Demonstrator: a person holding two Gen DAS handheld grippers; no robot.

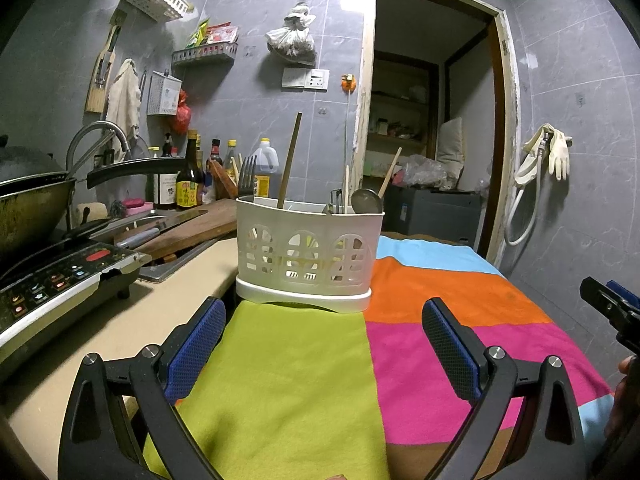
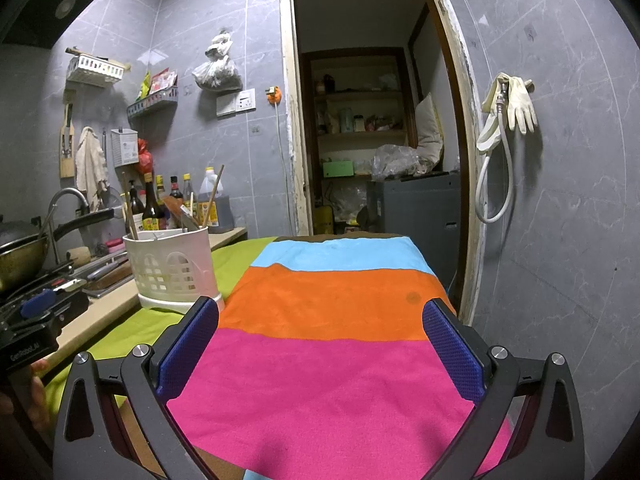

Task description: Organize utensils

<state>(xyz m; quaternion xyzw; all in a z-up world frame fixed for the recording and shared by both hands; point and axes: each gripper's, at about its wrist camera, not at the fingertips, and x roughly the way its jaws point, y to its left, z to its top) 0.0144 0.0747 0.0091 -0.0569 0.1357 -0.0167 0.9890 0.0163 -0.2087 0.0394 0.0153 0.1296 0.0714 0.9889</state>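
Left claw (image 1: 324,344) spread wide and empty, low over the green panel of the striped cloth (image 1: 440,300), just short of the white utensil caddy (image 1: 308,256). Right claw (image 2: 320,344) likewise spread and empty, over the pink stripe right of the caddy. Upright in the caddy: fork (image 1: 247,176), chopsticks (image 1: 290,156), ladle (image 1: 366,200). Left of the caddy on the tabletop (image 1: 188,276): cutting board (image 1: 192,224), knife (image 1: 160,222).

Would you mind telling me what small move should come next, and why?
Probably ease the left gripper forward toward the white caddy: both grippers are open and empty, the cloth holds no loose utensils, and the fork and ladle stand there.
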